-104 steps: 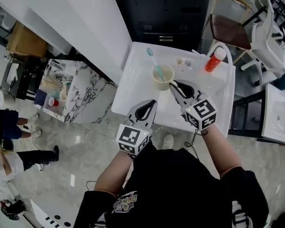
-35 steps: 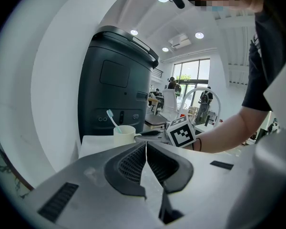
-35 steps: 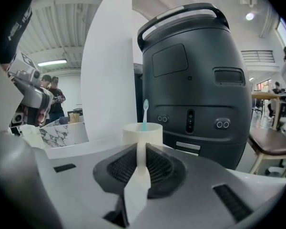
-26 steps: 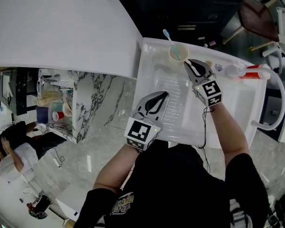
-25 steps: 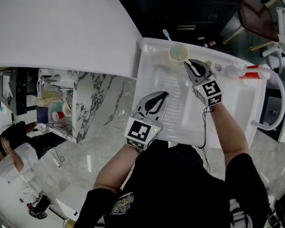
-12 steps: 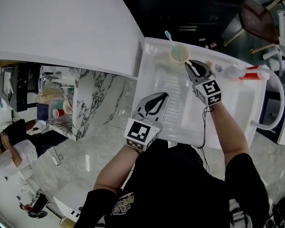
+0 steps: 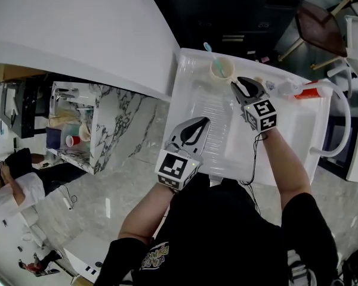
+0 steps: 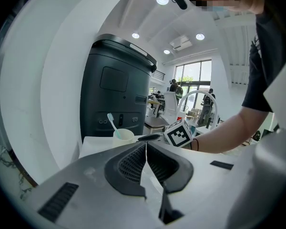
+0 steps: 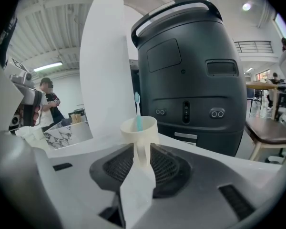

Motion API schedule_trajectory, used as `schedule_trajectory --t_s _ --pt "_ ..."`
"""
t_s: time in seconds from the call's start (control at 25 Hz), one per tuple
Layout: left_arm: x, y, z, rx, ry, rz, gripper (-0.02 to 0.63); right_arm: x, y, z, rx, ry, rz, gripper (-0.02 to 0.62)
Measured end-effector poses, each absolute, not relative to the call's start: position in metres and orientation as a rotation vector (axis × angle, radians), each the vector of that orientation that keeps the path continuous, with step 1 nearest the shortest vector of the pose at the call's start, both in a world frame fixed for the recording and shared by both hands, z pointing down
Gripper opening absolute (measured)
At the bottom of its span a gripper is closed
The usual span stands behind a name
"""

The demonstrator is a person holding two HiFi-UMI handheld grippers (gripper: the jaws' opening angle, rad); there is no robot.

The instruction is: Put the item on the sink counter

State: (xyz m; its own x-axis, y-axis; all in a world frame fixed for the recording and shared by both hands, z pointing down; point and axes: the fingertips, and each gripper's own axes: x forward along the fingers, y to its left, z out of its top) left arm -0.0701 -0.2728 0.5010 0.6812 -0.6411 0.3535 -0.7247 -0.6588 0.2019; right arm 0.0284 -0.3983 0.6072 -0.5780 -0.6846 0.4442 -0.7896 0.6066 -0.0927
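The cream plastic cup with a handle [image 7: 222, 69] stands upright on the far left corner of the white moulded sink counter [image 7: 188, 97], a teal toothbrush [image 7: 207, 48] leaning out of it. The right gripper [image 7: 238, 87] sits just near of the cup, nose on it, and its jaws have just been opening. In the right gripper view they stand apart, with the cup's handle [image 9: 142, 149] upright in the gap between the ribbed black pads. It looks let go, though whether a pad brushes the handle is hard to say from here. The left gripper [image 7: 201, 123] hovers over the near left part of the counter, well apart from the cup. In the left gripper view its jaws are pressed together at the tips, nothing between them. Behind the counter, on the far side, looms a dark grey rounded machine with round buttons [image 9: 190, 70]. Over on the right, a red tube with a white cap [image 7: 309, 91] lies on the counter's far edge, near a white curved faucet [image 7: 345, 118].
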Motion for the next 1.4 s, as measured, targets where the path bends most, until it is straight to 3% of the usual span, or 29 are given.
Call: schedule_trajectory --t_s 0.24,0.48,0.88,1.4 --pt "-0.058 -0.260 0.494 2.585 -1.082 0.341 0.020 0.036 -0.375 0.586 1.170 -2.486 0.363 0.144" --pt "-0.043 -0.241 0.485 2.591 -1.102 0.311 0.020 0.054 -0.349 0.533 1.283 -2.519 0.262 0.054" --pt "-0.004 -0.188 0.450 2.615 -1.168 0.229 0.020 0.073 -0.272 0.448 1.250 -2.636 0.192 0.054" --pt "0.004 -0.109 0.430 2.614 -1.284 0.214 0.020 0.073 -0.170 0.413 1.090 -2.711 0.154 0.054"
